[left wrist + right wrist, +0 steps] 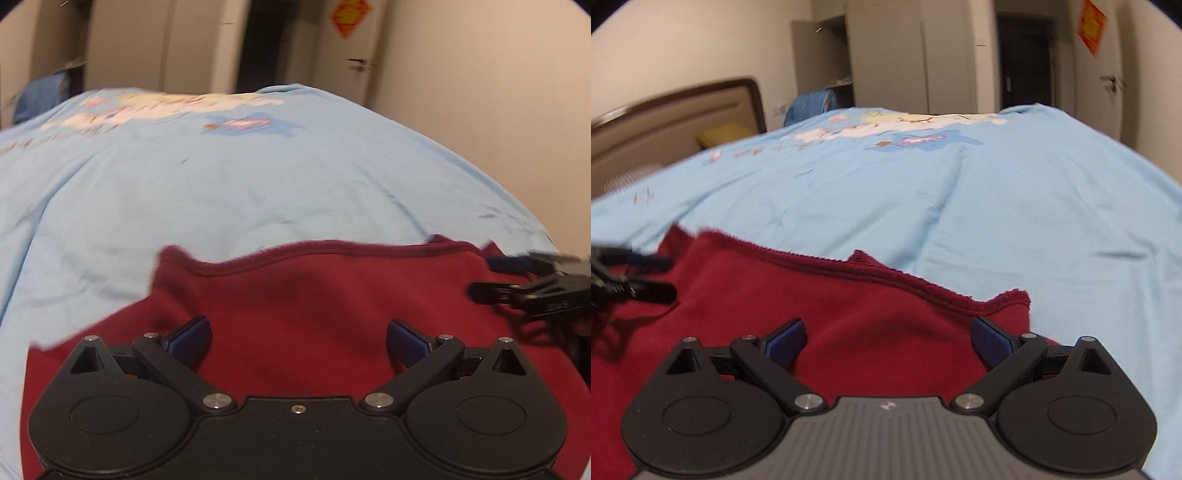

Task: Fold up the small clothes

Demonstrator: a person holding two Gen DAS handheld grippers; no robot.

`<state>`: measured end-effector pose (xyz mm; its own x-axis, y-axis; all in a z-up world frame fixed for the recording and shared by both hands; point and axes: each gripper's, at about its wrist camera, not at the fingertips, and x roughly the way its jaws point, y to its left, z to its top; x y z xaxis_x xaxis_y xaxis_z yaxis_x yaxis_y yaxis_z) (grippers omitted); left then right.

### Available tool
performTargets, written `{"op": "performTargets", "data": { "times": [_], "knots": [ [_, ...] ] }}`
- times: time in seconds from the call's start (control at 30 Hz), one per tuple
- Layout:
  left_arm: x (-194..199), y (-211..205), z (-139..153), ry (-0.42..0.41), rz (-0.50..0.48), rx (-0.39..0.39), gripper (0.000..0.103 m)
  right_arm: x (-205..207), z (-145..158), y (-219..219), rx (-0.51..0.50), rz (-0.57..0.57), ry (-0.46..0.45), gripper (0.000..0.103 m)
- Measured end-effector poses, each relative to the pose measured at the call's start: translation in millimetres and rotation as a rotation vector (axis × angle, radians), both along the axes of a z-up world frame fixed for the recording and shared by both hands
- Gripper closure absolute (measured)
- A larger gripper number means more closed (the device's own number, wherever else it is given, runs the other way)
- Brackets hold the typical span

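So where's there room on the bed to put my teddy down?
The light blue bedsheet lies bare between the dark red garment and the cartoon print, also to the garment's right. It is crowded near the front: the open left gripper and right gripper hover over the garment.

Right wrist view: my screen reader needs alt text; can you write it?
The open right gripper hovers over a dark red garment spread on a light blue bedsheet. The left gripper enters at the left edge; wardrobes and a door stand behind.
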<state>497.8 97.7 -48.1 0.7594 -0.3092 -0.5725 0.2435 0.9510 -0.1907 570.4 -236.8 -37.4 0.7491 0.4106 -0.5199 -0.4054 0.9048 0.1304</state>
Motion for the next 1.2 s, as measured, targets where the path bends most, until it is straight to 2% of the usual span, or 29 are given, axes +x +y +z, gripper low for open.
{"op": "performTargets", "data": {
  "times": [0.07, 0.13, 0.33, 0.47, 0.73, 0.93, 1.2],
  "knots": [
    [-4, 17, -10, -0.022, 0.022, -0.114, 0.003, 0, -4, -10, 0.055, -0.003, -0.006, 0.005],
    [-7, 22, -12, -0.041, 0.031, -0.157, 0.003, 1, -7, -15, 0.072, -0.004, -0.009, 0.005],
    [-13, 21, -18, -0.086, 0.045, -0.165, 0.003, 3, -9, -31, 0.158, -0.001, -0.004, 0.005],
    [-12, 22, -18, -0.087, 0.046, -0.195, 0.003, 4, -10, -41, 0.208, 0.008, 0.003, 0.004],
    [-12, 24, -17, -0.089, 0.043, -0.204, 0.002, 6, -12, -55, 0.291, 0.027, 0.015, 0.002],
    [-13, 25, -18, -0.087, 0.039, -0.199, 0.001, 5, -13, -54, 0.322, 0.034, 0.016, 0.001],
    [-13, 25, -18, -0.088, 0.04, -0.199, 0.001, 4, -13, -50, 0.314, 0.032, 0.013, 0.001]
  ]
}}
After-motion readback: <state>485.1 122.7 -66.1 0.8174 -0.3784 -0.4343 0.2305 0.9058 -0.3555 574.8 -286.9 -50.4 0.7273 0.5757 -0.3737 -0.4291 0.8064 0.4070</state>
